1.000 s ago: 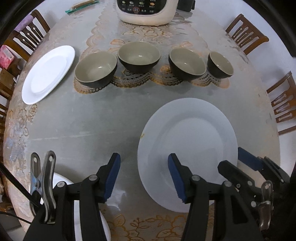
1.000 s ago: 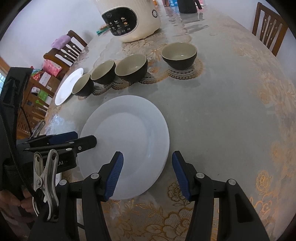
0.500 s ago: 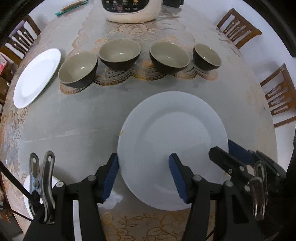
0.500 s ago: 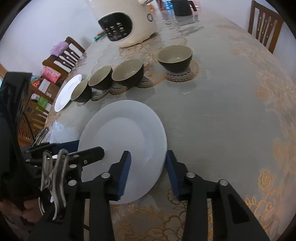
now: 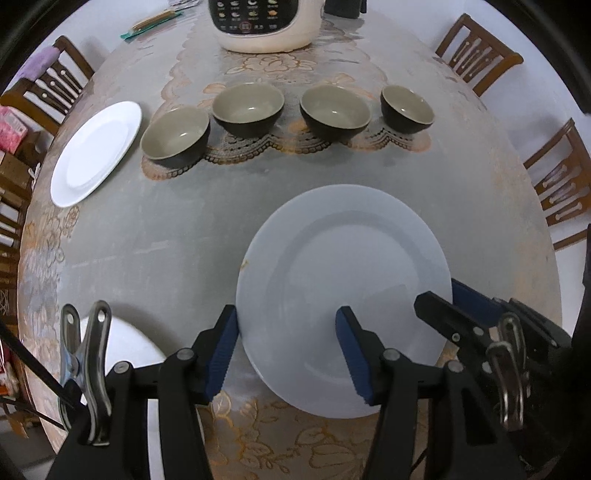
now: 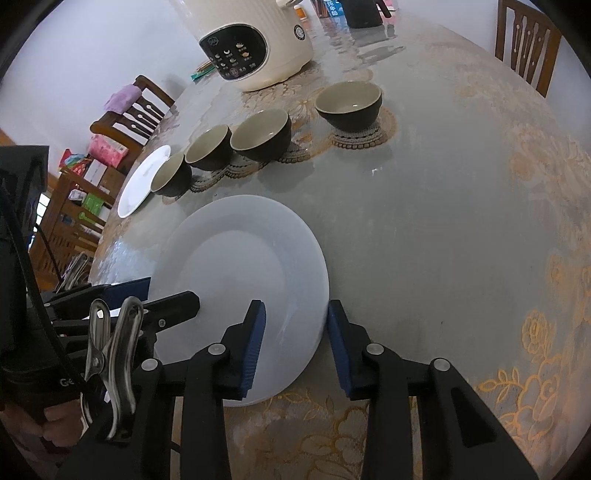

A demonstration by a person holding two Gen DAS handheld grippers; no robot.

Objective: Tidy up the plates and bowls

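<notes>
Round dining table [image 5: 155, 236], floral cloth, chairs around. Big white plate [image 5: 343, 288] lies near your edge. Your right tongs [image 6: 291, 343] have just closed in, apparently pinching its rim; your left tongs [image 5: 286, 350] stay spread, straddling the opposite rim.

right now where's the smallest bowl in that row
In the left wrist view the smallest bowl sits at the right end of the four-bowl row, beside a larger bowl, beyond the big white plate and in front of the rice cooker.
</notes>
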